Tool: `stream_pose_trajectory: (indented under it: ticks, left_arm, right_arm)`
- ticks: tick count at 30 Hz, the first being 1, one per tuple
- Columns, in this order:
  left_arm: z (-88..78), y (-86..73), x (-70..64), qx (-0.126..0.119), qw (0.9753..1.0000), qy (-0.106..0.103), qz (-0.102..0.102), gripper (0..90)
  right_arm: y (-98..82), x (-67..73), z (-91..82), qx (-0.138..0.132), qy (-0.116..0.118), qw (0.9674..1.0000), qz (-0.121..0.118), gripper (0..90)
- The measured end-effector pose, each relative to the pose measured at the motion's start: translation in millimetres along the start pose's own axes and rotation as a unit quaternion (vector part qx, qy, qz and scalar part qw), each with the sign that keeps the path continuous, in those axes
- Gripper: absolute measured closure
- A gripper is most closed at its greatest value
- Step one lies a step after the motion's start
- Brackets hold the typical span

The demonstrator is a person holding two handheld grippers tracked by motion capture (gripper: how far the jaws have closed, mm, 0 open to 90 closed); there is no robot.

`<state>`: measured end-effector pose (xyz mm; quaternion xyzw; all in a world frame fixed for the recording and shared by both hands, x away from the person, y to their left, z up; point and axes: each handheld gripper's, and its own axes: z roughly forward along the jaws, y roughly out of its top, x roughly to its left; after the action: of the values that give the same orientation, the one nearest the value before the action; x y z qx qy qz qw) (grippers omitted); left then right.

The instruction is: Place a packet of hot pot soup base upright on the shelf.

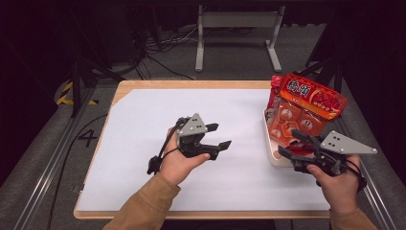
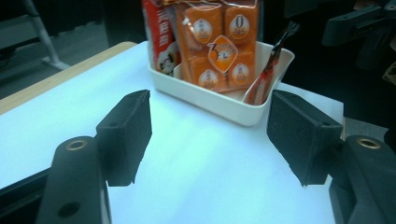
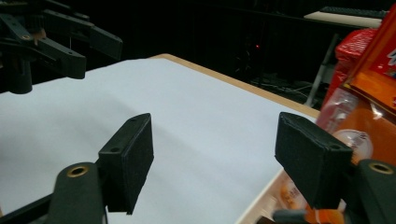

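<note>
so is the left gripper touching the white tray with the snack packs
Apart. The left gripper view shows the left gripper open, with bare white table between its pads and the white tray; the high view shows the same gap.

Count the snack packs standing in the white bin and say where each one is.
3 visible: a red-orange bag on top at the far end, an orange multi-pack in the middle, and a red pack beside it. More may be hidden behind them in the white bin.

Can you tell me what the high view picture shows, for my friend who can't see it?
A person holds a left gripper and a right gripper, both open and empty, over a white-covered table. At the table's right edge, by the right gripper, a white bin holds orange and red snack packets.
</note>
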<state>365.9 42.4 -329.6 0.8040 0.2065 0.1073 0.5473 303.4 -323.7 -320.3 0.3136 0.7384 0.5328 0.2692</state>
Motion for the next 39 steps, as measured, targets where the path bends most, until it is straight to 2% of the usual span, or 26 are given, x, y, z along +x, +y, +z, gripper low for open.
stream_pose_trajectory:
  ticks: [5, 6, 9, 12, 13, 20, 25, 28, 33, 35, 39]
  left_arm:
    - [-24.7, -18.0, 2.2, -0.004, 0.9997, 0.023, 0.004, 30.8]
    - [-28.1, -21.1, 1.8, -0.006, 0.9997, 0.025, -0.003, 30.9]
    - [-37.3, -29.4, 2.2, -0.007, 0.9995, 0.031, -0.005, 30.5]
    - [-54.5, -49.2, 1.8, 0.003, 0.9991, 0.041, -0.01, 30.1]
    - [-54.5, -49.2, 1.8, 0.003, 0.9991, 0.041, -0.01, 30.0]
    - [-79.1, -85.6, 6.0, 0.006, 0.9975, 0.064, -0.031, 27.3]
    - [-88.9, -106.9, 11.7, -0.014, 0.9966, 0.07, -0.041, 27.1]
    - [-91.5, -121.5, 15.8, -0.009, 0.9962, 0.07, -0.052, 26.9]
    - [-91.0, -139.4, 20.4, 0.0, 0.9954, 0.081, -0.05, 25.5]
    - [-89.8, -147.8, 23.7, 0.002, 0.9948, 0.083, -0.058, 24.6]
    - [-90.7, -159.5, 30.0, -0.01, 0.9931, 0.082, -0.083, 23.5]
  right_arm:
    - [-9.3, 9.2, 9.8, -0.015, 0.016, 0.9997, 0.006, 26.9]
    - [-11.8, 10.6, 11.7, -0.016, 0.019, 0.9997, 0.006, 26.9]
    - [-16.5, 13.9, 15.2, -0.016, 0.025, 0.9995, 0.009, 26.3]
    - [-25.8, 22.8, 21.6, -0.017, 0.038, 0.9991, 0.005, 26.0]
    - [-25.8, 22.8, 21.6, -0.017, 0.038, 0.9991, 0.005, 26.0]
    - [-44.6, 31.1, 33.3, -0.012, 0.046, 0.9988, 0.008, 24.2]
    - [-59.2, 33.3, 41.2, -0.018, 0.047, 0.9987, 0.006, 23.0]
    - [-67.9, 35.2, 46.6, -0.016, 0.051, 0.9985, 0.004, 23.0]
    - [-81.4, 38.3, 56.6, -0.008, 0.057, 0.9983, -0.003, 22.7]
    - [-85.6, 38.4, 59.8, -0.004, 0.058, 0.9983, -0.003, 22.7]
    - [-91.0, 35.7, 63.4, 0.001, 0.053, 0.9986, 0.001, 22.6]
